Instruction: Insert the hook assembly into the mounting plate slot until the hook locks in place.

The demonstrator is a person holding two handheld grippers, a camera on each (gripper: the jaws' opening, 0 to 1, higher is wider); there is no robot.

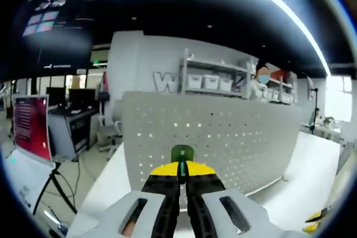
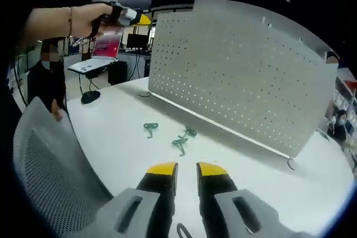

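My left gripper [image 1: 182, 172] is shut on a green hook [image 1: 182, 154] that sticks up between its yellow tips, held in front of the white perforated mounting plate [image 1: 223, 137]. In the right gripper view the same plate [image 2: 240, 76] stands upright on the white table [image 2: 111, 137]. Three green hooks [image 2: 180, 144] lie loose on the table before it. My right gripper [image 2: 187, 170] hovers open over the table near them, with nothing between its fingers. The left gripper [image 2: 120, 12] shows at the upper left, held in a hand, level with the plate's top corner.
A grey mesh chair back [image 2: 50, 176] stands close on the left. A person [image 2: 47, 76] stands beyond it. A red-screened laptop [image 2: 106, 48] and a black mouse [image 2: 89, 97] lie at the table's far end. Shelves with bins [image 1: 212, 79] stand behind the plate.
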